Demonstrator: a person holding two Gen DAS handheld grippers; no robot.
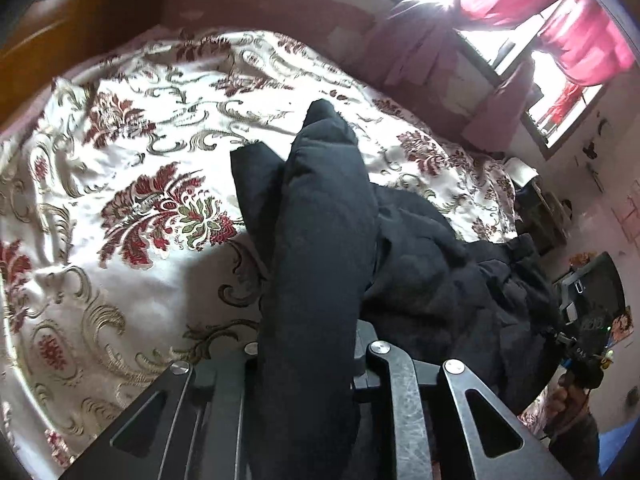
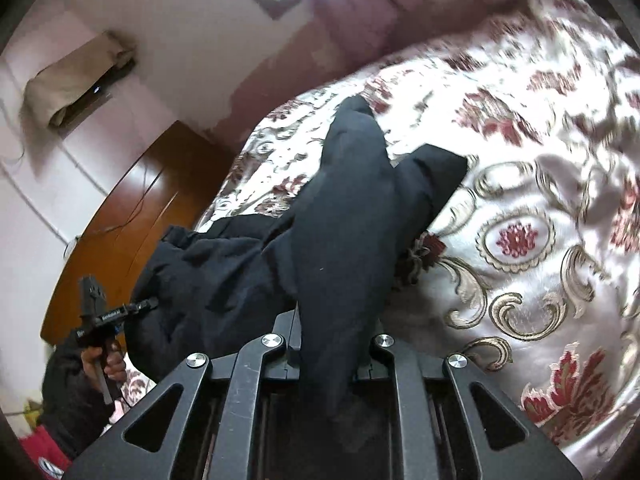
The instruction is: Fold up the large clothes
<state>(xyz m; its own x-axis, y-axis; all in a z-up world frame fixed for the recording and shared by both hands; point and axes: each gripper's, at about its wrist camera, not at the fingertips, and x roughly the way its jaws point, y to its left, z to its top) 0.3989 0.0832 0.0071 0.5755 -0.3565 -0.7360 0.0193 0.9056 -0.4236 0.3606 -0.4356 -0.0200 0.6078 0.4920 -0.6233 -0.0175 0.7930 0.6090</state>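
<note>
A black padded jacket point(image 1: 324, 200) lies partly bunched on a bed with a cream, red-flowered cover point(image 1: 140, 140). In the left wrist view my left gripper point(image 1: 308, 344) is shut on a thick fold of it, which rises between the jaws and hides the fingertips. In the right wrist view my right gripper point(image 2: 336, 344) is shut on another fold of the jacket point(image 2: 352, 208), lifted above the bed cover point(image 2: 540, 200). Each view shows the other hand-held gripper at the jacket's far edge: the right gripper point(image 1: 580, 332) and the left gripper point(image 2: 100, 312).
A wooden headboard point(image 1: 80, 20) bounds the bed on one side. A bright window with red curtains point(image 1: 560, 20) and purple cloth point(image 1: 412, 48) stand behind it. A cloth-covered wall unit point(image 2: 76, 76) hangs above a wooden door point(image 2: 132, 208).
</note>
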